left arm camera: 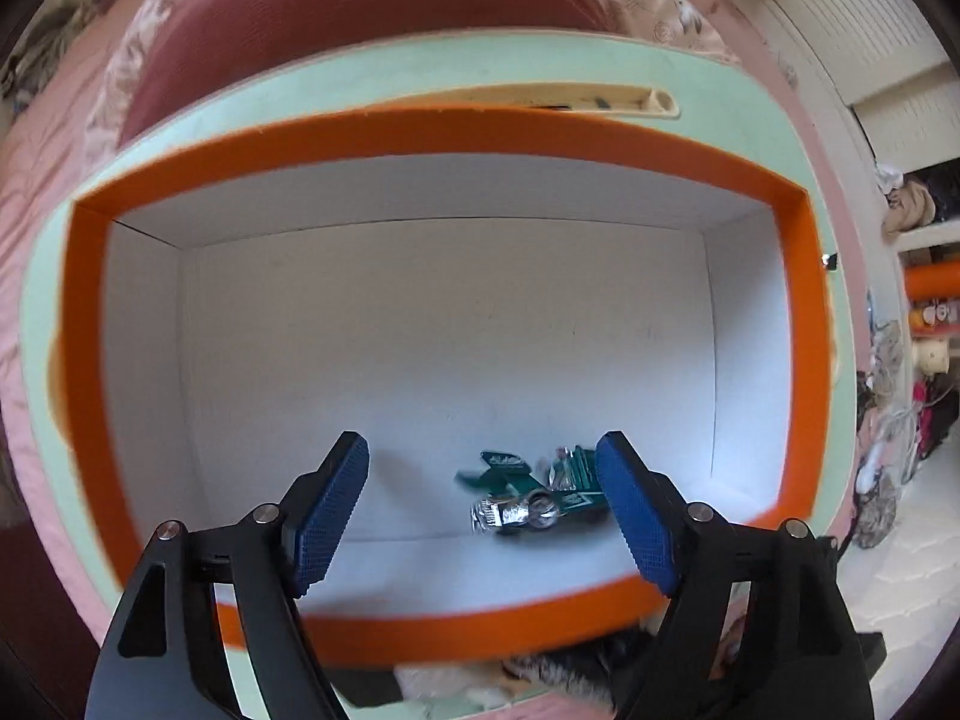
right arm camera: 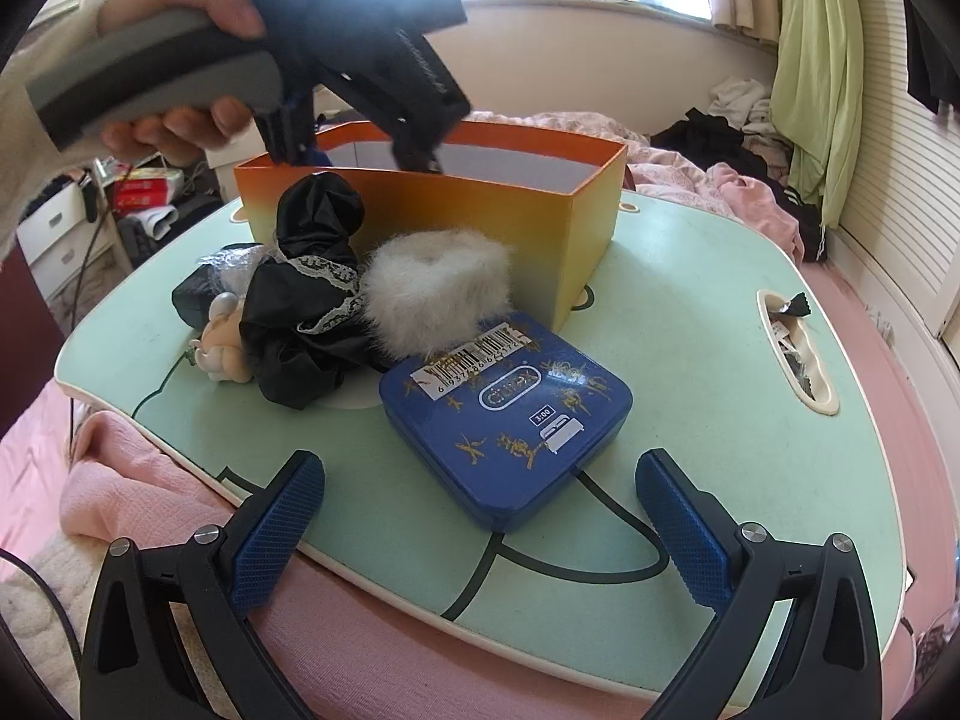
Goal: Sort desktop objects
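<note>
A pale green lap table with a cream rim (right arm camera: pixel 690 312) fills the middle of the right wrist view, resting on pink bedding. At upper centre stands an open orange cardboard box with a white inside (right arm camera: pixel 510 204); only the left wrist view looks down into it, showing green and silver foil packets (left arm camera: pixel 528 492) lying on its floor at lower centre. Only the right wrist view shows the things left on the table: a black lace-trimmed cloth (right arm camera: pixel 300 306), a white fluffy band (right arm camera: pixel 438 288), and a blue square tin with gold marks (right arm camera: pixel 510 414). The left gripper (left arm camera: pixel 483 510) hangs over the box, jaws apart and empty. The right gripper (right arm camera: pixel 480 516) is spread wide at the bottom, holding nothing.
</note>
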`<state>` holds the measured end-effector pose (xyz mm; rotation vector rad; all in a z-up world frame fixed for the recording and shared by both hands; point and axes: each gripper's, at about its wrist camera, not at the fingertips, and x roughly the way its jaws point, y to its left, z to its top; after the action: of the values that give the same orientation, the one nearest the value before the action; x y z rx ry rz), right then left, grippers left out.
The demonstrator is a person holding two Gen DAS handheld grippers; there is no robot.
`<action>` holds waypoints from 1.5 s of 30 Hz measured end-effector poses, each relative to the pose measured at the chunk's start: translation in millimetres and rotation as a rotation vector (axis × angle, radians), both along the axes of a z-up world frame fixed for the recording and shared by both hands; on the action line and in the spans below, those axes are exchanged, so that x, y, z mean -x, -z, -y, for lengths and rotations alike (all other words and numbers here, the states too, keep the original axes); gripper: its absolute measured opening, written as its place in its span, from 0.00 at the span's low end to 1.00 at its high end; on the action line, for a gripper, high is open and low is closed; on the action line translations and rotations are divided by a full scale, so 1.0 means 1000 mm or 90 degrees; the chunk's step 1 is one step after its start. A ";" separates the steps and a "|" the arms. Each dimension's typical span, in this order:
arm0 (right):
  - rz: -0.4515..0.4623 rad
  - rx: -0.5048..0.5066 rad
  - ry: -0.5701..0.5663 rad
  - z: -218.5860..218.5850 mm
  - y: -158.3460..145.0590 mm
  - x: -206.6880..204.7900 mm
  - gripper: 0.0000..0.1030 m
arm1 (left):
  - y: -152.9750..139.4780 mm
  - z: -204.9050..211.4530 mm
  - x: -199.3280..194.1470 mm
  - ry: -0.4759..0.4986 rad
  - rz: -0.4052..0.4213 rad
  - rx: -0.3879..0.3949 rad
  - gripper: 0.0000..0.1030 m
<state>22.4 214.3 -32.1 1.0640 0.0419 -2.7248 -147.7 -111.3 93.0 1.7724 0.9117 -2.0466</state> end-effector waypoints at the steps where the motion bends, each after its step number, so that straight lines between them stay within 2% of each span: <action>1: 0.000 0.000 0.000 0.000 0.000 0.000 1.00 | -0.003 -0.003 0.000 0.008 0.009 0.030 0.65; 3: -0.001 -0.001 0.000 0.001 0.000 0.000 1.00 | -0.011 -0.013 -0.004 0.024 0.019 0.098 0.56; 5: -0.001 -0.002 0.000 0.001 0.000 0.000 1.00 | -0.020 -0.010 -0.007 0.020 0.013 0.112 0.47; 6: -0.002 -0.002 -0.001 0.001 -0.001 0.000 1.00 | -0.027 -0.005 -0.011 0.012 0.008 0.115 0.28; 7: -0.002 -0.002 -0.001 0.001 -0.001 0.000 1.00 | -0.032 0.000 -0.014 0.005 0.006 0.113 0.04; 8: -0.001 -0.002 0.000 0.001 0.000 0.000 1.00 | -0.035 0.006 -0.017 -0.006 0.010 0.113 0.00; 12: -0.001 -0.002 0.000 0.001 0.000 0.000 1.00 | -0.055 0.025 -0.033 -0.027 -0.021 0.097 0.00; 13: 0.000 -0.002 -0.001 0.001 -0.001 0.000 1.00 | -0.063 0.029 -0.038 -0.016 -0.060 0.091 0.00; 15: 0.008 -0.003 -0.005 0.001 -0.002 0.001 1.00 | -0.094 0.041 -0.058 -0.039 -0.147 0.050 0.00; 16: 0.017 0.004 -0.011 0.000 -0.004 0.001 0.96 | -0.104 0.042 -0.064 -0.049 -0.176 0.045 0.00; 17: 0.022 0.025 -0.019 -0.004 -0.011 0.001 0.87 | -0.121 0.040 -0.078 -0.061 -0.208 0.050 0.02; 18: 0.025 0.056 -0.027 -0.009 -0.024 0.001 0.84 | -0.136 0.036 -0.104 -0.076 -0.244 0.065 0.09; 19: 0.022 0.079 -0.035 -0.013 -0.034 0.002 0.84 | -0.148 0.034 -0.127 -0.089 -0.273 0.079 0.24; 20: 0.008 0.120 -0.049 -0.018 -0.058 0.004 0.84 | -0.153 0.034 -0.144 -0.102 -0.293 0.090 0.33; 21: -0.003 0.142 -0.055 -0.020 -0.075 0.006 0.84 | -0.148 0.028 -0.172 -0.123 -0.323 0.104 0.53; 22: -0.012 0.172 -0.061 -0.021 -0.098 0.014 0.84 | -0.147 0.025 -0.197 -0.140 -0.351 0.119 0.69; 23: 0.002 0.194 -0.064 -0.019 -0.116 0.028 0.84 | -0.130 0.023 -0.211 -0.152 -0.372 0.137 0.72; 24: 0.036 0.216 -0.069 -0.016 -0.127 0.046 0.84 | -0.122 0.007 -0.220 -0.168 -0.387 0.168 0.73; 25: 0.092 0.243 -0.073 -0.010 -0.133 0.072 0.84 | -0.094 -0.003 -0.221 -0.177 -0.382 0.191 0.73; 27: 0.241 0.250 -0.063 0.011 -0.123 0.130 0.84 | -0.066 -0.032 -0.230 -0.191 -0.356 0.222 0.73; 29: 0.355 0.215 -0.041 0.029 -0.098 0.177 0.84 | -0.047 -0.045 -0.236 -0.190 -0.351 0.211 0.73; 31: 0.442 0.151 -0.002 0.044 -0.066 0.214 0.84 | -0.026 -0.043 -0.243 -0.211 -0.361 0.183 0.73; 33: 0.507 0.145 0.013 0.053 -0.043 0.232 0.84 | -0.005 -0.046 -0.247 -0.226 -0.368 0.179 0.73; 34: 0.557 0.163 -0.004 0.063 -0.029 0.238 0.84 | 0.004 -0.043 -0.239 -0.224 -0.364 0.184 0.73; 36: 0.568 0.149 -0.018 0.078 -0.020 0.239 0.88 | 0.018 -0.046 -0.230 -0.222 -0.363 0.200 0.73; 39: 0.537 0.054 -0.037 0.103 -0.020 0.229 0.87 | 0.021 -0.047 -0.241 -0.237 -0.393 0.197 0.73; 41: 0.537 0.062 -0.031 0.106 -0.021 0.227 0.82 | 0.034 -0.048 -0.237 -0.237 -0.404 0.191 0.73; 42: 0.541 0.075 -0.035 0.107 -0.022 0.227 0.74 | 0.035 -0.048 -0.236 -0.237 -0.404 0.192 0.73; 43: 0.546 0.082 -0.038 0.108 -0.022 0.227 0.62 | 0.040 -0.055 -0.240 -0.239 -0.403 0.194 0.73; 45: 0.538 0.074 -0.025 0.105 -0.021 0.231 0.61 | 0.052 -0.057 -0.236 -0.237 -0.400 0.190 0.73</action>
<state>-208.7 109.0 -10.6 2.0272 -0.2220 -2.0011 88.5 -54.8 40.8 0.7392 0.9332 -2.3461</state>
